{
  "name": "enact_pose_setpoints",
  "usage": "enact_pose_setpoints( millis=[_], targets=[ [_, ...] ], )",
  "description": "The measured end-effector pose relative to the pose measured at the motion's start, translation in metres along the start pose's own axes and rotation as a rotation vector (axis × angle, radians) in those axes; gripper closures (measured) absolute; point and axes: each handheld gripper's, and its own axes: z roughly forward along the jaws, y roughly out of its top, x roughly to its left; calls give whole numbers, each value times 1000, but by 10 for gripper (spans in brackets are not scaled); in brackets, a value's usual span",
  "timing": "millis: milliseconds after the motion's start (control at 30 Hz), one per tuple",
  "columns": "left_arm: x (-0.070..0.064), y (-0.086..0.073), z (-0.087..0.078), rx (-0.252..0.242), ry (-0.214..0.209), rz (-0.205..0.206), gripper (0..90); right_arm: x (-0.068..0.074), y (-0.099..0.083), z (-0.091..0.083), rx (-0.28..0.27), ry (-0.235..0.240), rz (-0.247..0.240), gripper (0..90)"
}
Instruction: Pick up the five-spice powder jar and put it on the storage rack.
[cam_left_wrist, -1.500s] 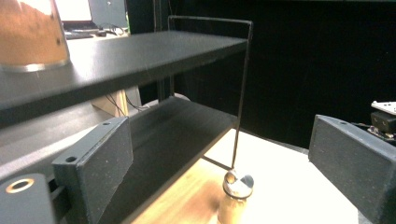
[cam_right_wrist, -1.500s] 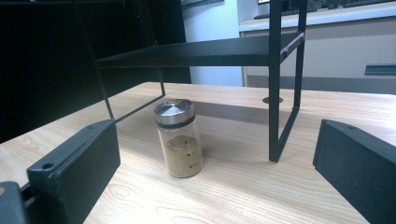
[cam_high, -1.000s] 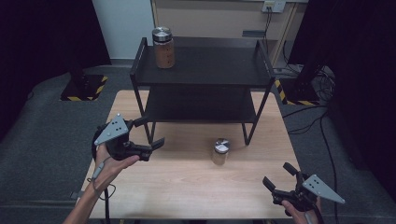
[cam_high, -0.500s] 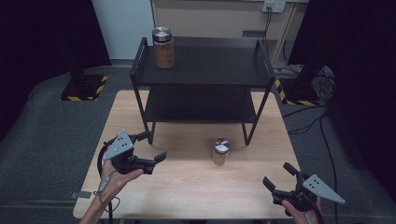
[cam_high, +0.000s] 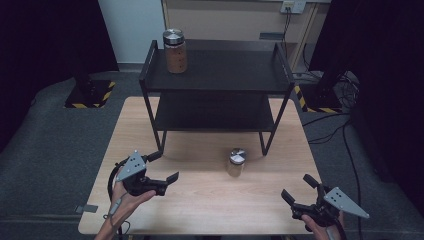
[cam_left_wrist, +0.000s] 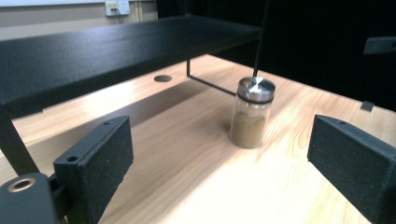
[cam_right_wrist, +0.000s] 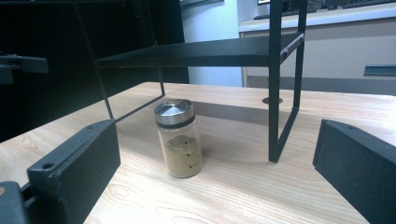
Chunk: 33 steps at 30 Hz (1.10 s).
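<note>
A small glass spice jar (cam_high: 236, 161) with a metal lid stands upright on the wooden table (cam_high: 210, 200), just in front of the black two-tier shelf (cam_high: 215, 75). It holds tan powder (cam_left_wrist: 250, 128) and shows straight ahead between the right gripper's jaws (cam_right_wrist: 180, 140). A bigger jar of brown powder (cam_high: 175, 50) stands on the shelf's top left corner. My left gripper (cam_high: 163, 167) is open at the table's front left, pointing right toward the small jar. My right gripper (cam_high: 300, 189) is open at the front right edge, nothing between its jaws.
The shelf's thin black legs (cam_right_wrist: 275, 84) stand close behind the small jar. A cable hole (cam_left_wrist: 162, 78) is set in the tabletop under the shelf. Grey carpet (cam_high: 50, 135) surrounds the table, with cables (cam_high: 325, 125) on the right.
My left gripper has moved down and toward the table's front left edge, staying open. The right gripper and the jars have not moved.
</note>
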Motion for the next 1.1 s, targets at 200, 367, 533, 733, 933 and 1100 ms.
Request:
enact_pose_setpoints(
  millis=[200, 367, 533, 733, 933, 1100],
  targets=[
    [-4, -4, 2, 3, -9, 10, 55, 0, 0, 0, 0, 2, 0, 12],
    [-3, -8, 0, -15, -1, 5, 54, 0, 0, 0, -1, 2, 1, 12],
    [-5, -14, -12, -32, 46, -1, 54, 0, 0, 0, -3, 1, 1, 12],
    [-6, -24, -34, -52, 80, -28, 46, -1, 0, 0, -2, 2, 1, 12],
    [-2, -33, -48, -77, 75, -29, 26, 0, 0, 0, -1, 2, 1, 12],
    [5, -35, -45, -95, 31, -12, 12, 0, 0, -1, -5, -1, 3, 12]
  ],
)
